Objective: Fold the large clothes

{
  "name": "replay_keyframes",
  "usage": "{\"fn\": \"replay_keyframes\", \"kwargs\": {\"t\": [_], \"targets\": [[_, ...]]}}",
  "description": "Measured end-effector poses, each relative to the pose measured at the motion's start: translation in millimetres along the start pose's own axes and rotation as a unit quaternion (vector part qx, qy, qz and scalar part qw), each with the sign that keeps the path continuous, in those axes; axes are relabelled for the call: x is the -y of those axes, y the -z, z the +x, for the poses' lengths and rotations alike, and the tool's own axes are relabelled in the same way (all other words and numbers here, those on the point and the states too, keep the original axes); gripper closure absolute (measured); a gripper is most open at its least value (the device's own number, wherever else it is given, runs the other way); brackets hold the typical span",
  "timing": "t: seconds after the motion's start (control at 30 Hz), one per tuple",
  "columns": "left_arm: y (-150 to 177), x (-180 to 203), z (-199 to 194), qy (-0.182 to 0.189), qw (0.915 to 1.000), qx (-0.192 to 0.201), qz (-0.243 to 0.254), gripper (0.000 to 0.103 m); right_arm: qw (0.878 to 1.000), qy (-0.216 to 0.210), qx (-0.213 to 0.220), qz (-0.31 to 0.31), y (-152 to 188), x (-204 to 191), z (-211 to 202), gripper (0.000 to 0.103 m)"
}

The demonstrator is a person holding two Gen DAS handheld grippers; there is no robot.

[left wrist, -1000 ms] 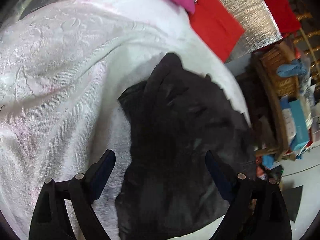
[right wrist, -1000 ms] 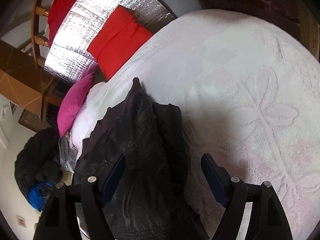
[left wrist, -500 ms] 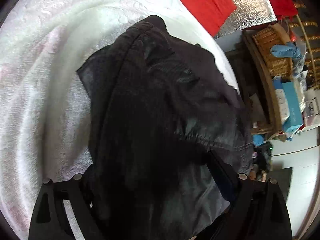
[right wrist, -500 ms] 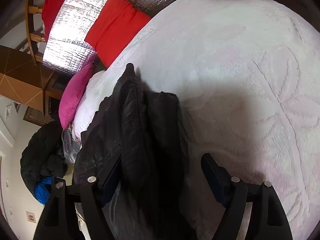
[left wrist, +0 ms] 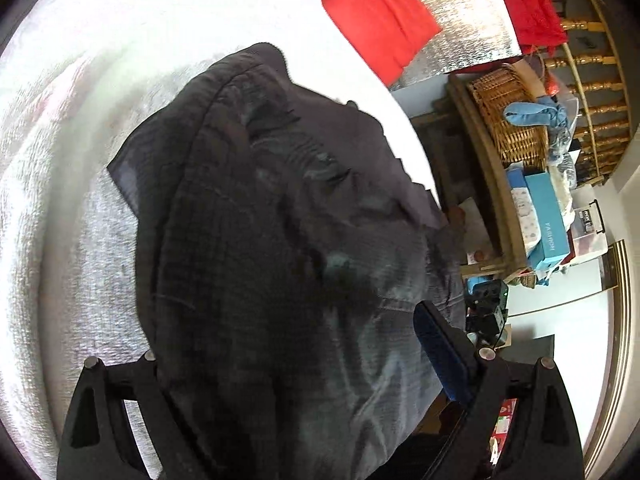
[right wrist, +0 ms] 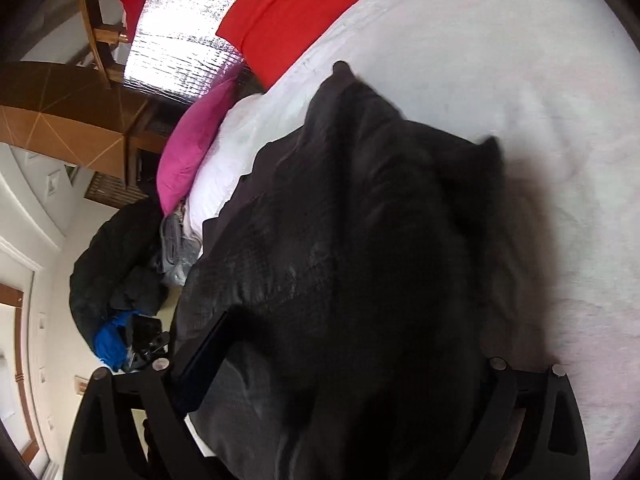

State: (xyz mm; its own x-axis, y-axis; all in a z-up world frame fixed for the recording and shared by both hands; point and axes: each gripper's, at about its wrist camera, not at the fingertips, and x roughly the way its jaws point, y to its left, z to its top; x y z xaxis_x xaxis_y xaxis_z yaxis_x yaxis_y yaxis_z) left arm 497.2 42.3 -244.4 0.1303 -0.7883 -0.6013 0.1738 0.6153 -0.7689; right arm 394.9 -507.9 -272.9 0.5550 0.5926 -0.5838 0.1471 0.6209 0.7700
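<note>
While the black garment (left wrist: 272, 248) is lying bunched on the white bedspread (left wrist: 80, 160), both claws are sitting spread around its near end, left gripper (left wrist: 296, 364) and right gripper (right wrist: 340, 364), its long axis running away toward the red pillow (right wrist: 288, 12).

both grippers, the left gripper (left wrist: 304, 364) and the right gripper (right wrist: 340, 364), have matte black triangular-cutout fingers, silver screws and dark blue pads (left wrist: 438, 354).
</note>
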Motion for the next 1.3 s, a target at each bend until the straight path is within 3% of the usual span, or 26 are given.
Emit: {"fn": "replay_keyframes", "kwargs": {"t": [0.1,0.23,0.37,0.57,0.8,0.9,0.97,1.03,1.07,1.2,1.3], "targets": [[0,4,3,-0.010,0.9999,0.010,-0.002,0.011,1.000,0.010,0.005,-0.002,2,-8,4,0.018],[-1,1,-1,-0.026,0.9991,0.031,-0.012,0.043,0.998,0.050,0.018,-0.022,5,-21,0,0.035],[0,14,-9,-0.017,0.9984,0.054,-0.001,0.062,0.995,0.077,0.038,-0.054,10,-42,-10,0.052],[7,38,-19,-0.022,0.9970,0.071,0.020,0.071,0.992,0.086,0.062,-0.069,17,-60,-28,0.064],[32,36,-36,-0.017,0.9972,0.070,0.021,0.073,0.992,0.075,0.074,-0.064,27,-61,-52,0.068],[32,20,-30,-0.065,0.9960,0.060,0.009,0.064,0.992,0.083,0.064,-0.066,32,-55,-52,0.068],[25,3,-20,-0.118,0.9920,0.044,-0.016,0.045,0.993,0.097,0.042,-0.044,29,-36,-40,0.066],[20,-8,-15,-0.145,0.9881,0.036,-0.035,0.036,0.994,0.104,0.027,-0.012,25,-15,-30,0.051],[19,-11,-15,-0.145,0.9878,0.035,-0.043,0.035,0.995,0.100,0.023,0.005,24,-7,-27,0.045],[20,-6,-26,-0.170,0.9827,0.058,-0.047,0.035,0.995,0.100,0.023,0.014,23,-5,-32,0.040],[30,24,-41,-0.238,0.9647,0.112,-0.006,0.035,0.991,0.127,0.029,0.005,28,-10,-40,0.033]]}}
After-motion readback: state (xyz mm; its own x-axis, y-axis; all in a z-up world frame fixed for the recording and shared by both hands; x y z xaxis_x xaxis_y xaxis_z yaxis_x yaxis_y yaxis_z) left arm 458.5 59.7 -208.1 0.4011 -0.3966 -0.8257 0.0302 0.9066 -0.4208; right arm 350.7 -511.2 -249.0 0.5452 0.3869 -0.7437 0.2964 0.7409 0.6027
